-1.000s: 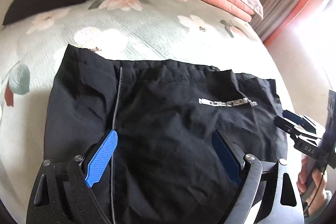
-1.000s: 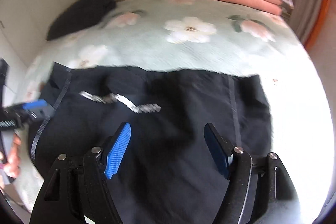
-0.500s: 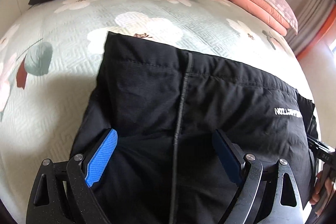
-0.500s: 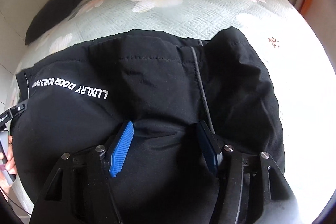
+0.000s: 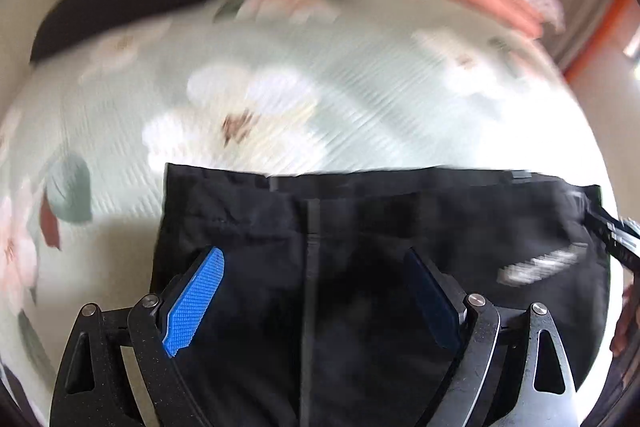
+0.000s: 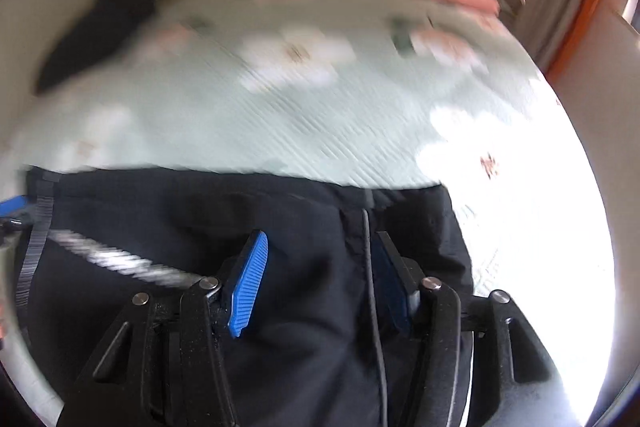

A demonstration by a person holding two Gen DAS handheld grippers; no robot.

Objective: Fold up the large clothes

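A black garment (image 5: pixel 360 227) with white lettering was spread flat near the front edge of a floral bedspread (image 5: pixel 360 99), evidently so that its near edge could be taken at two places at once. The left gripper (image 5: pixel 316 291) was held over its left part, jaws wide apart, nothing pinched. The right gripper (image 6: pixel 320 275), whose jaws had just been closing, straddled a raised ridge of cloth beside a black cord (image 6: pixel 372 287); whether its pads already pressed could not be told.
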